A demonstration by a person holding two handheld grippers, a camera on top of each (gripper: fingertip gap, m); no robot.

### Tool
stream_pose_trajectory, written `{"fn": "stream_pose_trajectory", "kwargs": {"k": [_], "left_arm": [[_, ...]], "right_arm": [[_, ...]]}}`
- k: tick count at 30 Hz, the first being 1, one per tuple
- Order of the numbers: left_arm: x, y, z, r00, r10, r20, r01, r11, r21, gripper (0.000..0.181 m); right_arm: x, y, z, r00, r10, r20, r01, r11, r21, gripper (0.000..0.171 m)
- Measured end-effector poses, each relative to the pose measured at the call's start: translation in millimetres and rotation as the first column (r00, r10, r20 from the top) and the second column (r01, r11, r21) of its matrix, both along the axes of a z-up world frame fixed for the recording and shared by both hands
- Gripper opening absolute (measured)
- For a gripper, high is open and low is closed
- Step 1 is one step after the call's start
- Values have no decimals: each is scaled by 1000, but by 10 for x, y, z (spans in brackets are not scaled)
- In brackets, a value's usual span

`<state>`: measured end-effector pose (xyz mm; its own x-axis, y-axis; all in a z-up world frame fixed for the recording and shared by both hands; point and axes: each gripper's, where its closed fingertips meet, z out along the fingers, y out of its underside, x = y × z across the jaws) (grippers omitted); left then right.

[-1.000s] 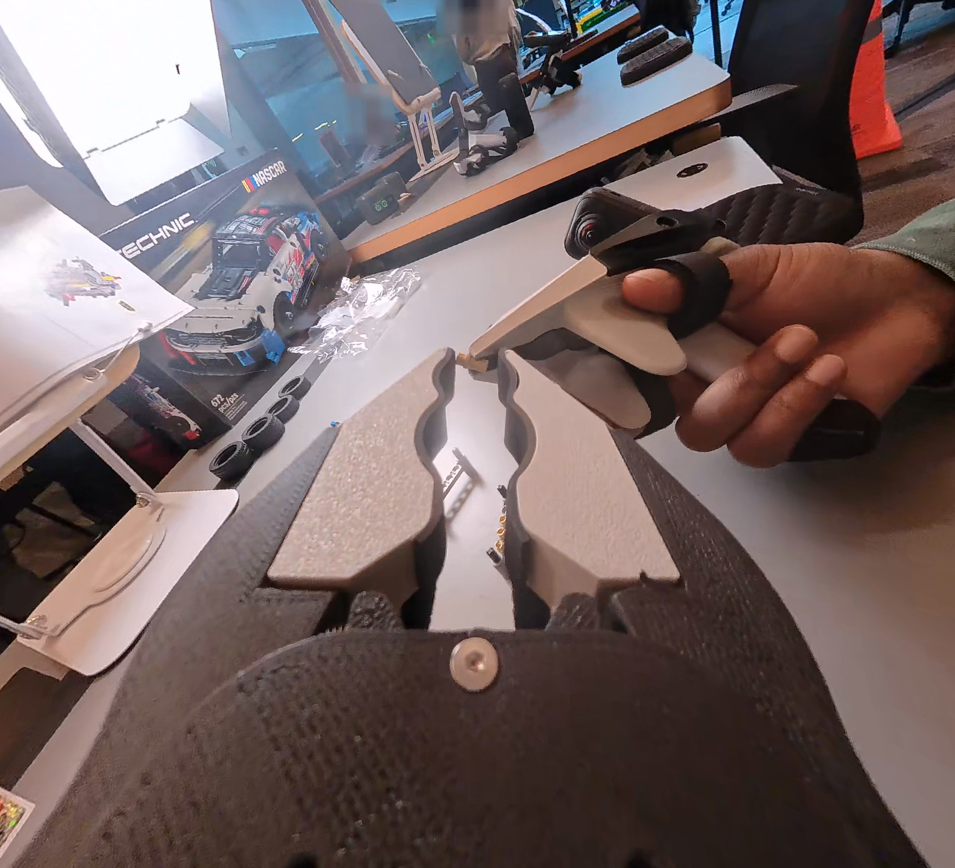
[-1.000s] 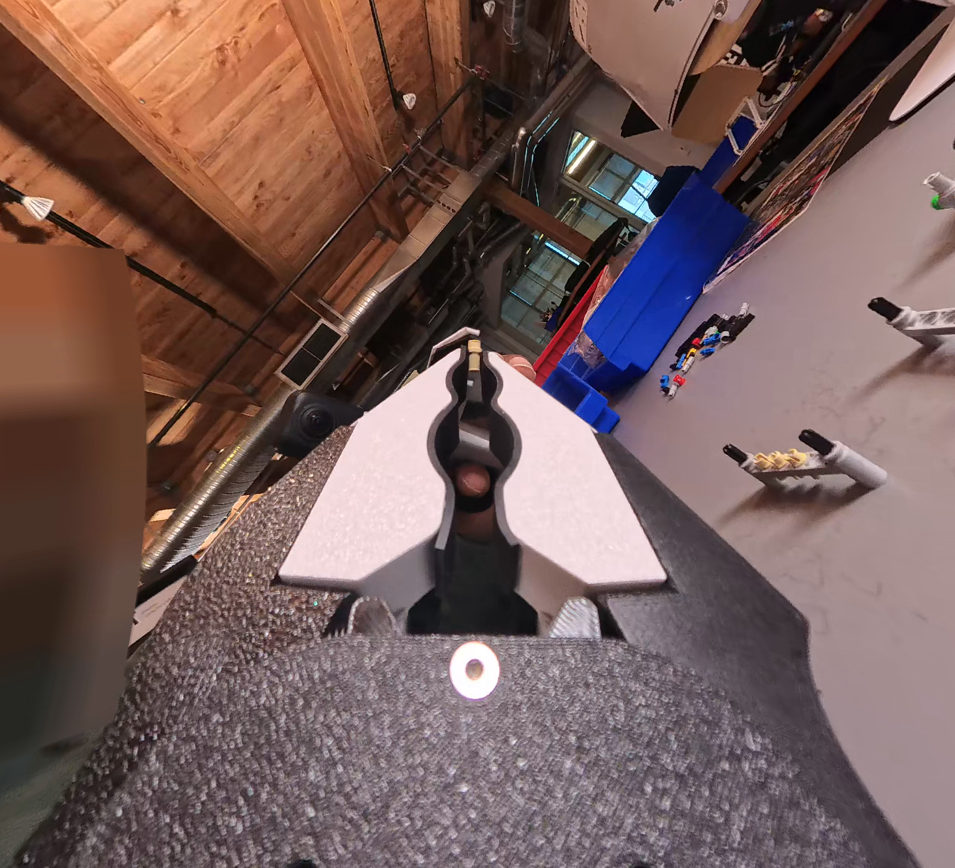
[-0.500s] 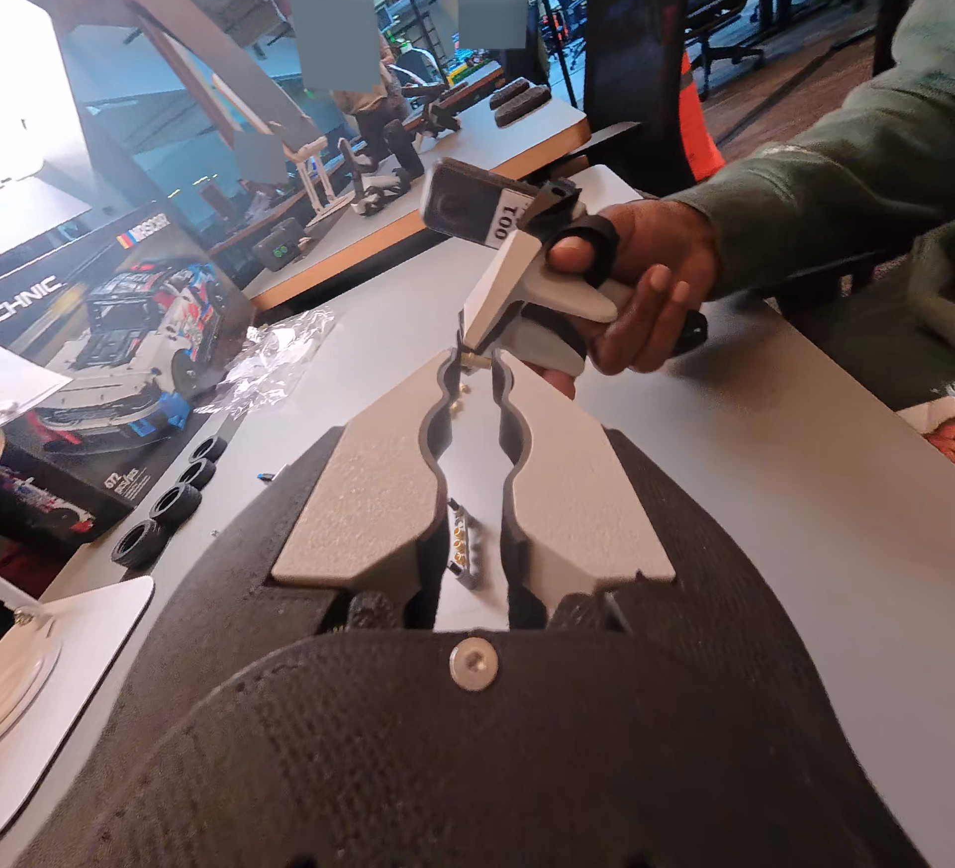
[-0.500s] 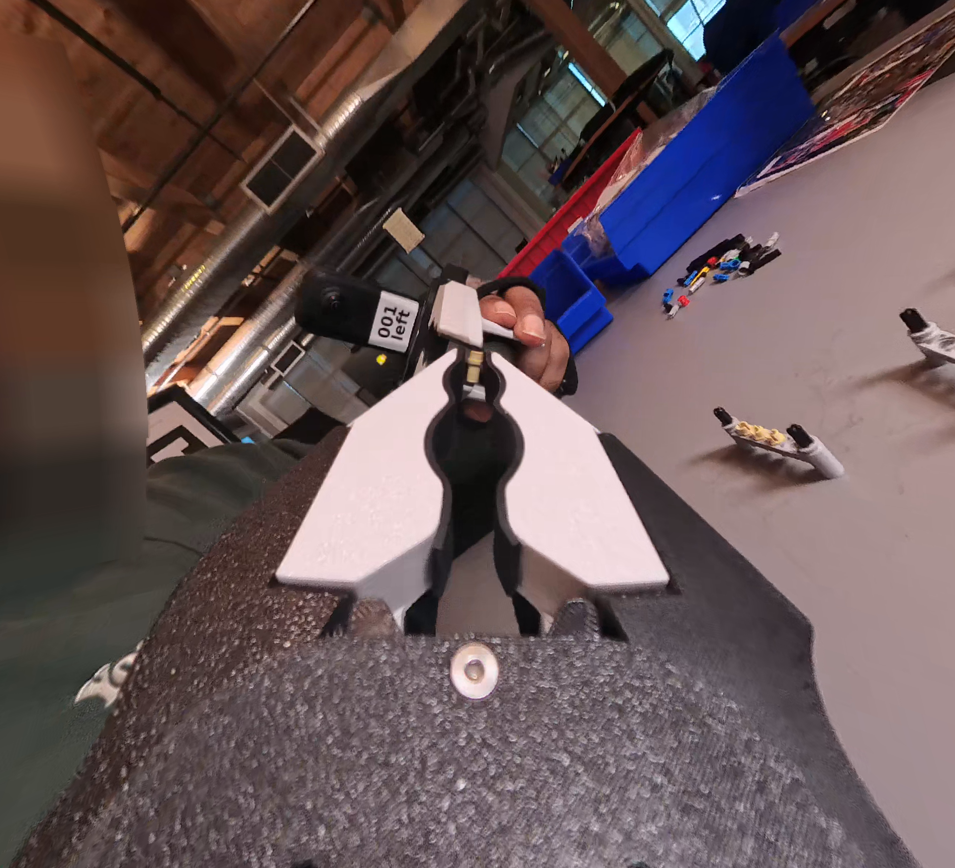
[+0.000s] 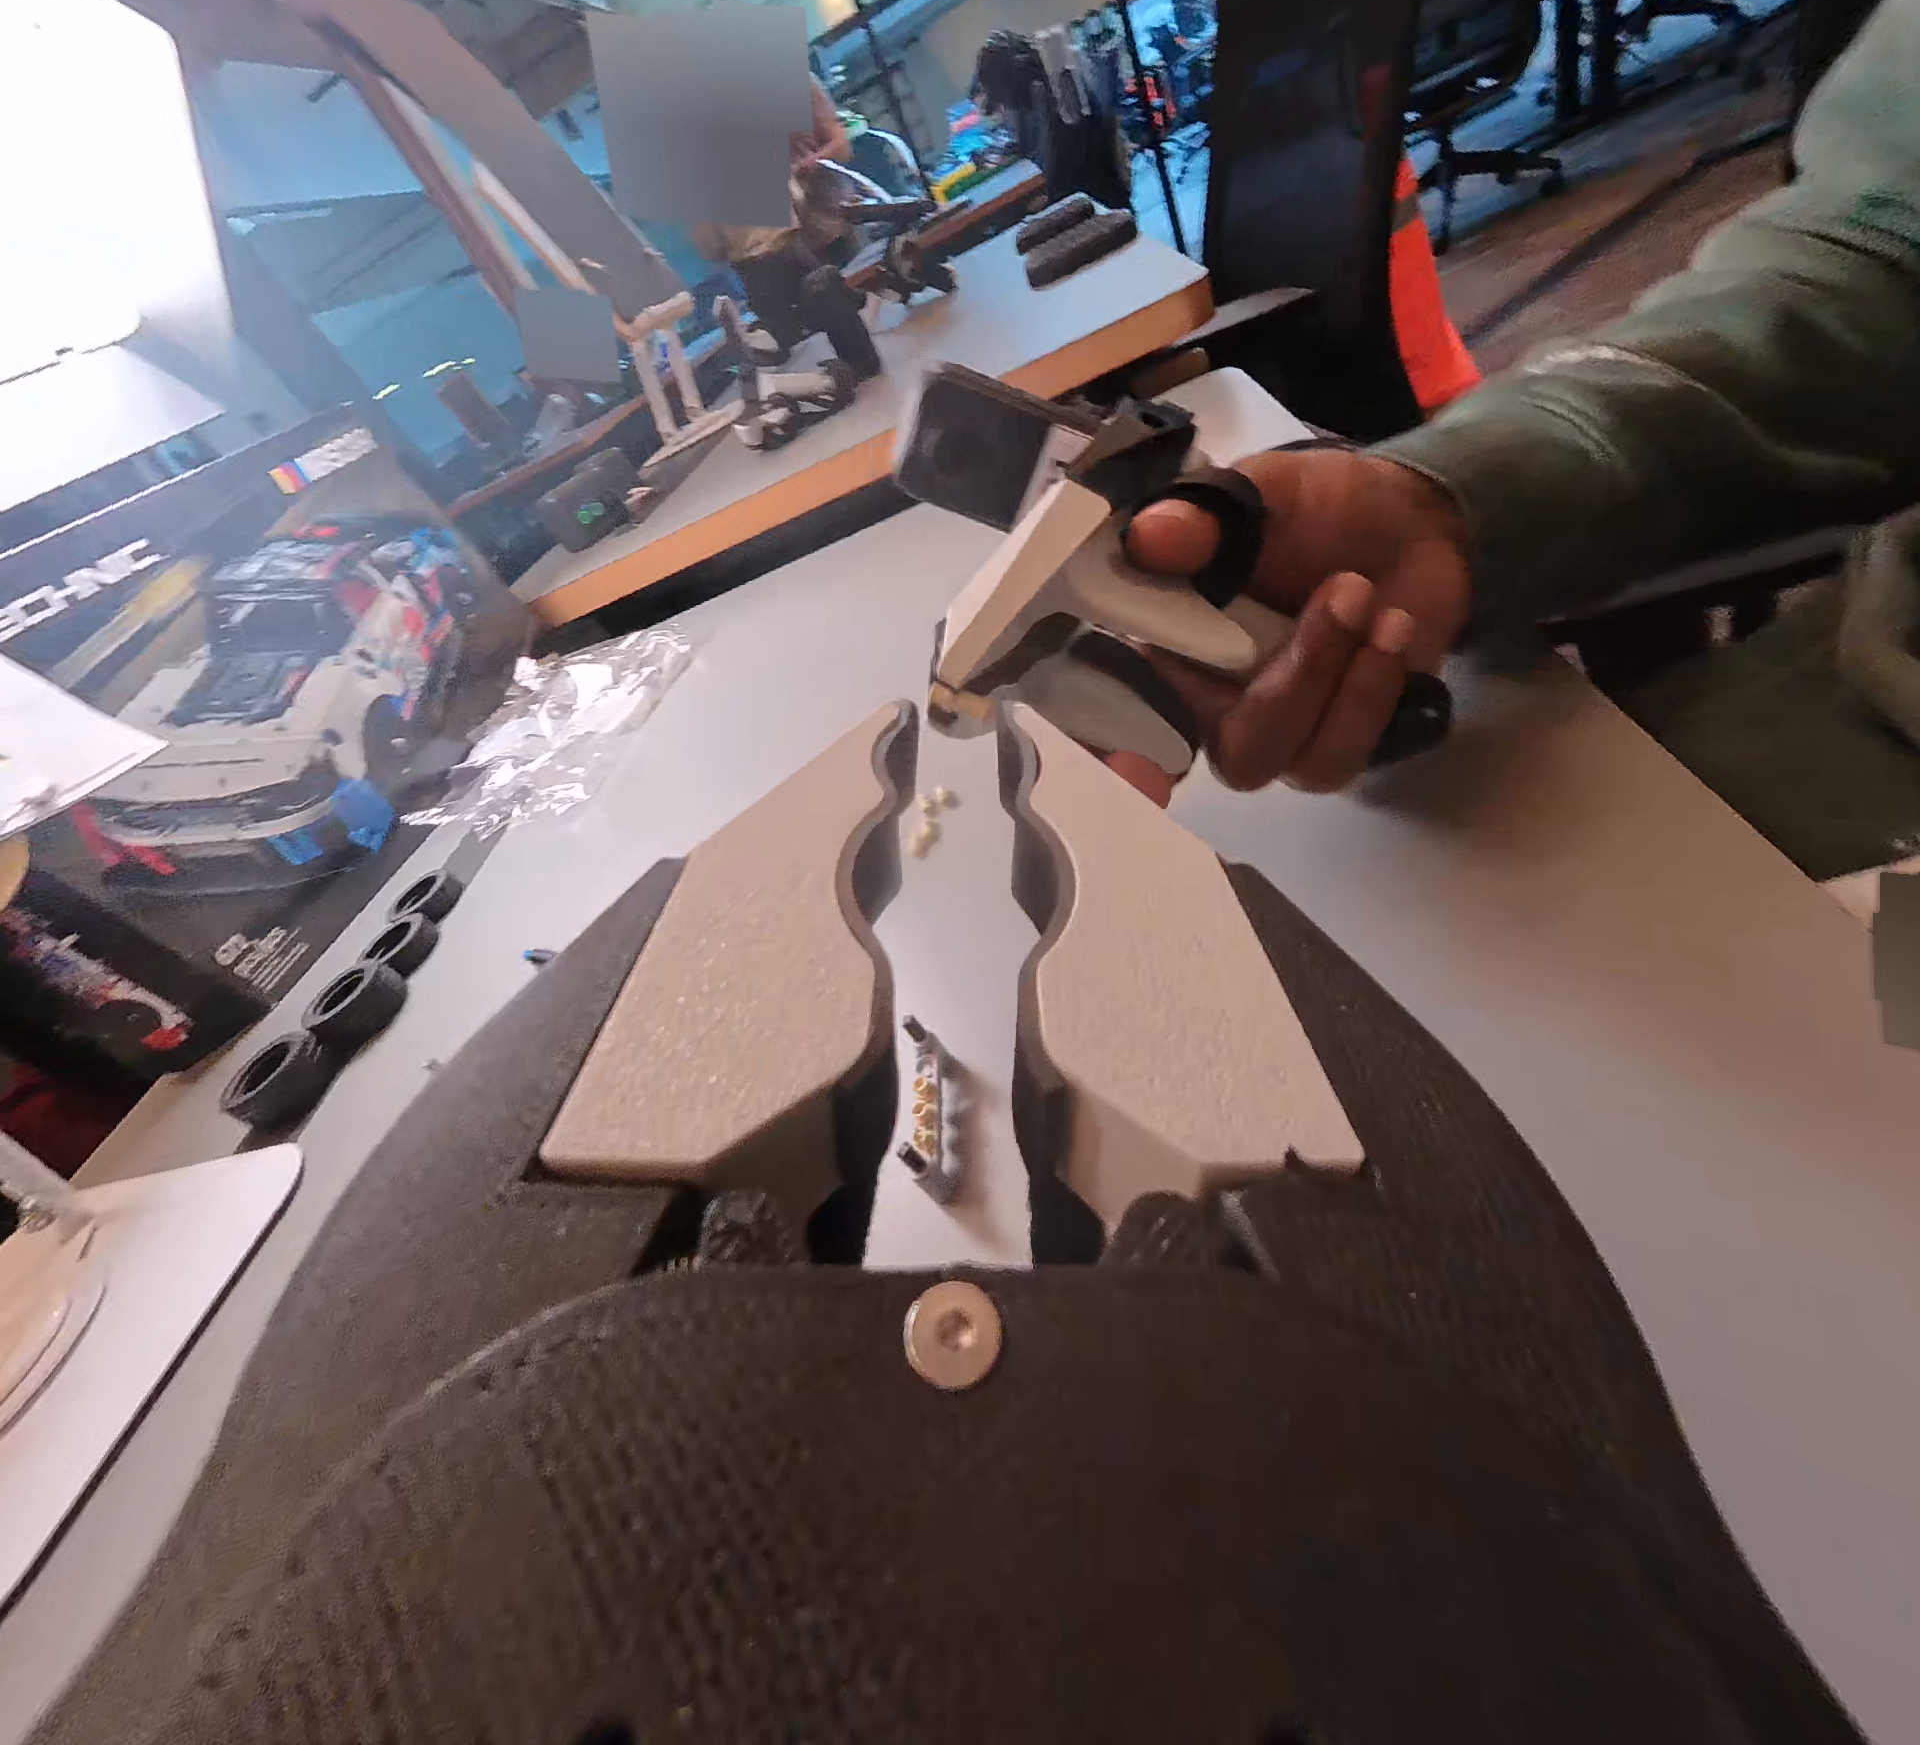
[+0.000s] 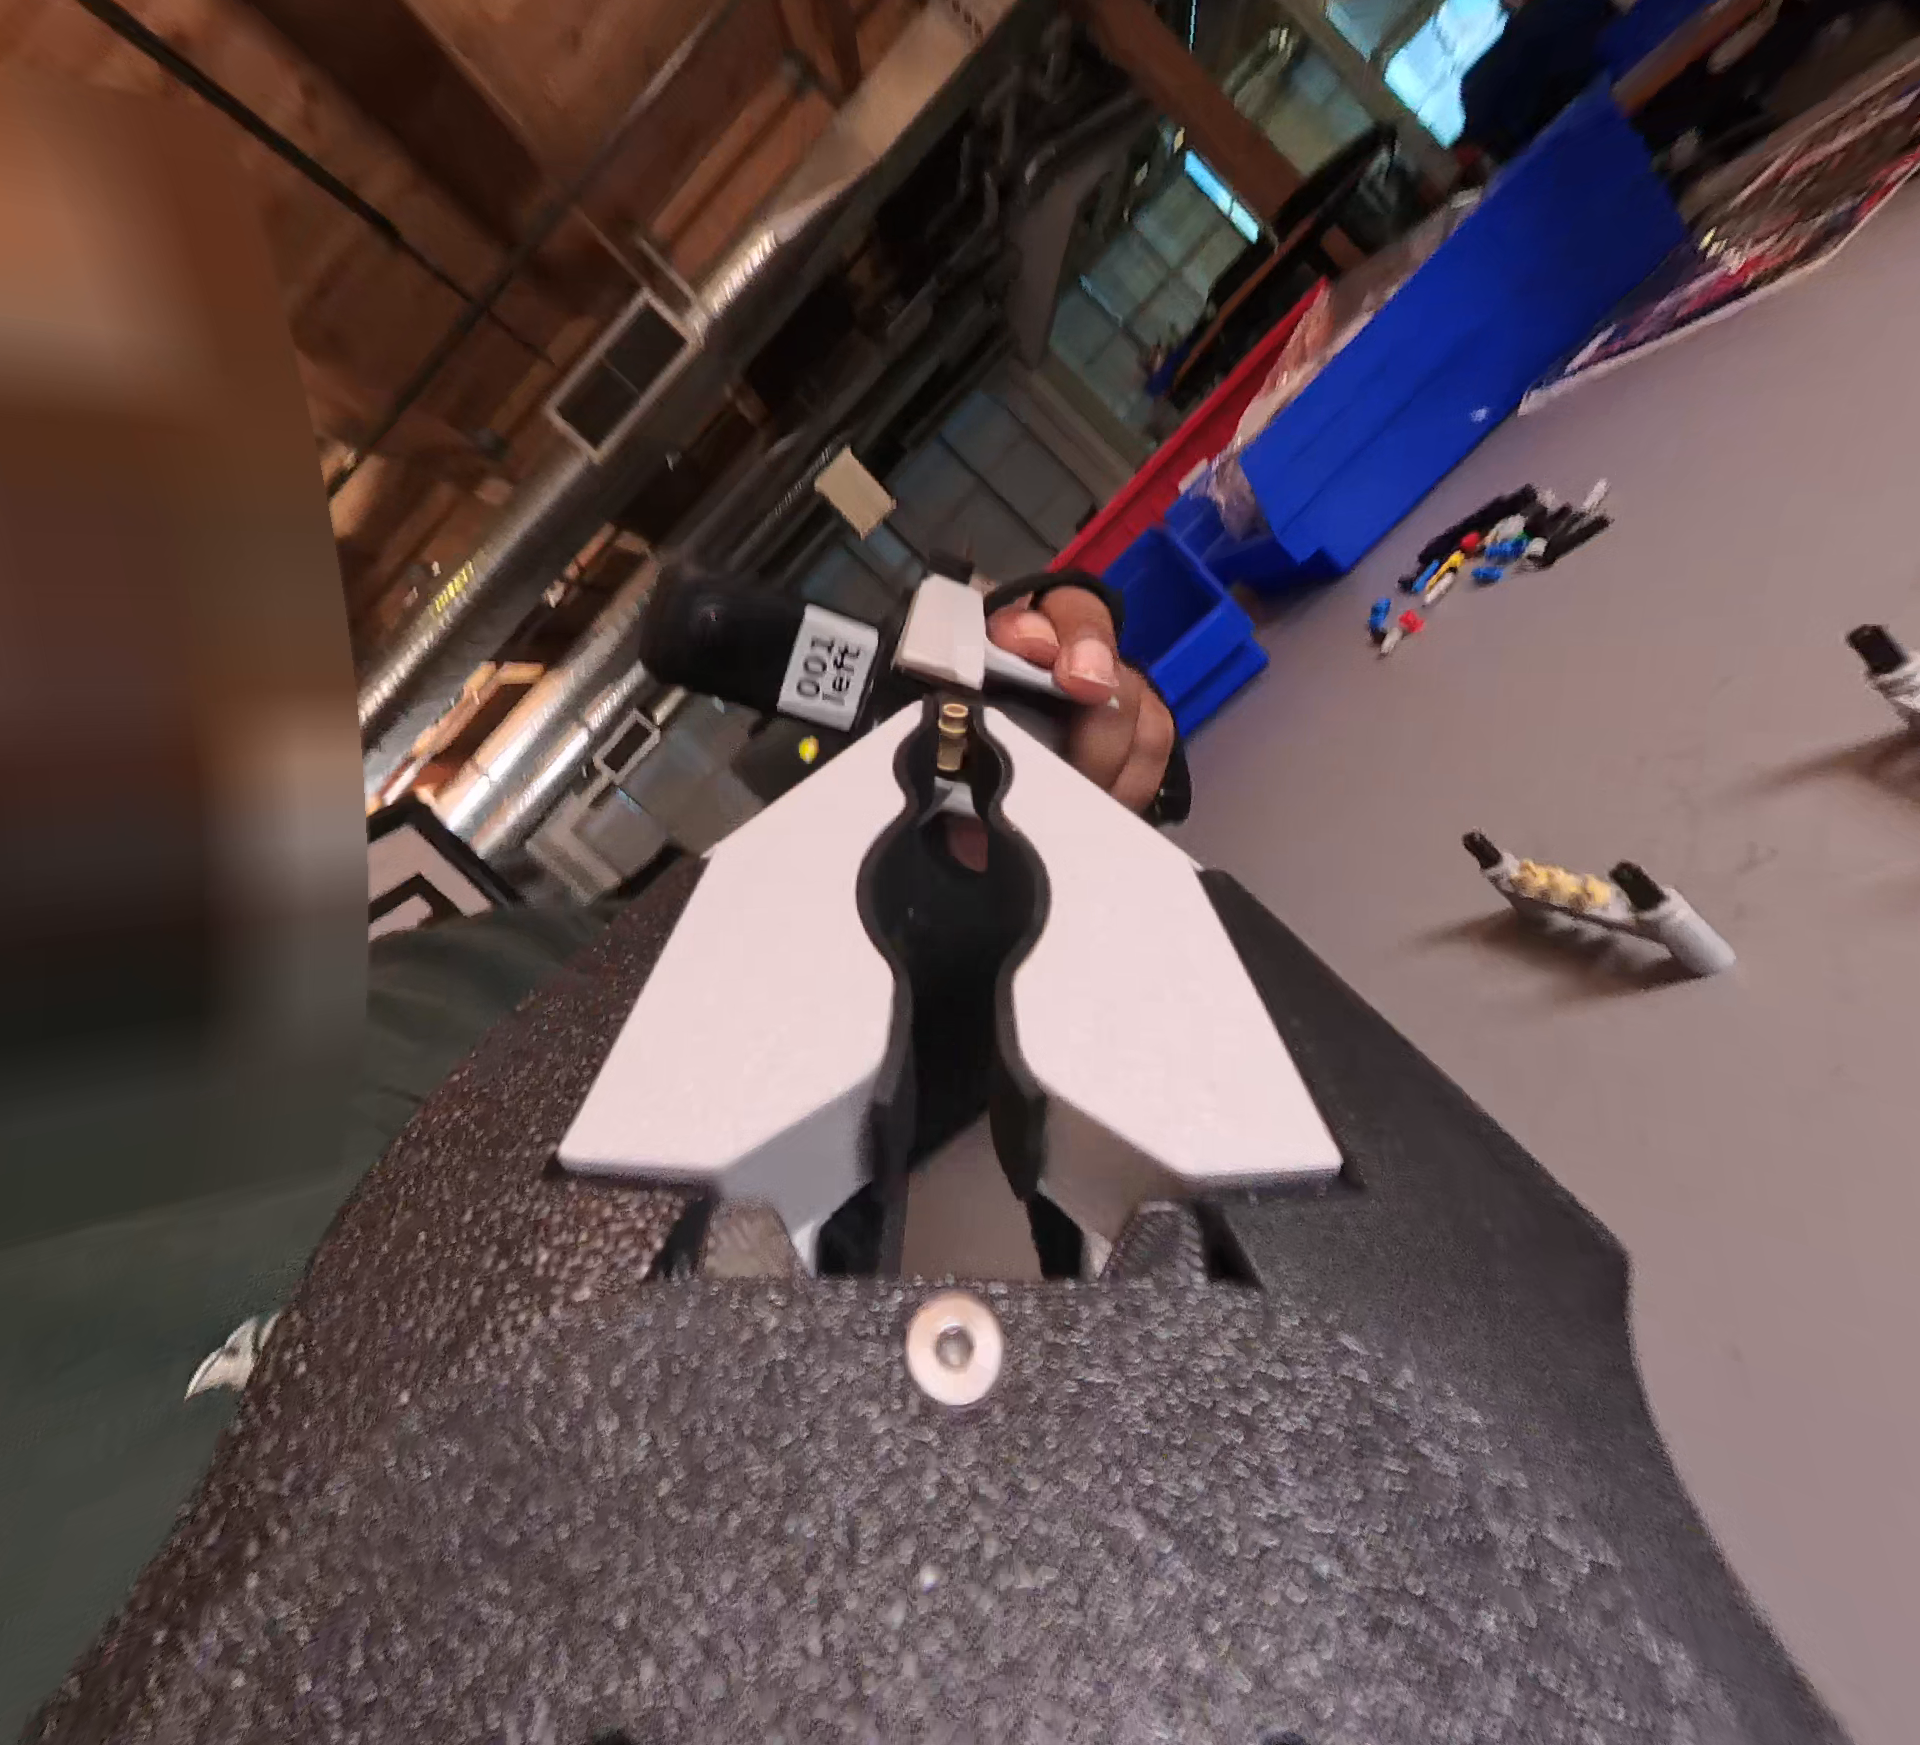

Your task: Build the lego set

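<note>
Tan peg (image 6: 948, 731) pinched in right hand-held gripper (image 6: 950, 727) tips, left hand-held gripper (image 5: 958, 721) parted

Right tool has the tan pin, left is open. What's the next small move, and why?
Probably ease the left tool forward and shut it on the tan pin. The right tool pinches that pin right at the left tool's open tips, suggesting a handover; the grey beam lies untouched on the table.

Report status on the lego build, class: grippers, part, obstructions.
Right gripper shut on tan pin. Left gripper open, empty, above grey beam lying on table. Loose tan pins near fingertips; nothing blocking.
</note>
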<state>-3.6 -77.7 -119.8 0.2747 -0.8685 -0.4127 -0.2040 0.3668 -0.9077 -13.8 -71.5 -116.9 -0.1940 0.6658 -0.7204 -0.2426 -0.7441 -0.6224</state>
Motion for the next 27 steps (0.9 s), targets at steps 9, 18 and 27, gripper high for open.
{"fn": "stream_pose_trajectory", "kwargs": {"k": [9,18,27], "left_arm": [[-71,166,64,990,140,22,-141,989,46,14],[-69,151,45,990,141,-3,-140,986,85,3],[-51,95,38,993,114,-16,-111,985,135,3]], "right_arm": [[-87,157,70,962,-213,-169,196,974,-112,4],[-30,146,48,968,-205,-142,194,977,-87,4],[-20,81,45,992,-122,-8,123,991,47,4]]}}
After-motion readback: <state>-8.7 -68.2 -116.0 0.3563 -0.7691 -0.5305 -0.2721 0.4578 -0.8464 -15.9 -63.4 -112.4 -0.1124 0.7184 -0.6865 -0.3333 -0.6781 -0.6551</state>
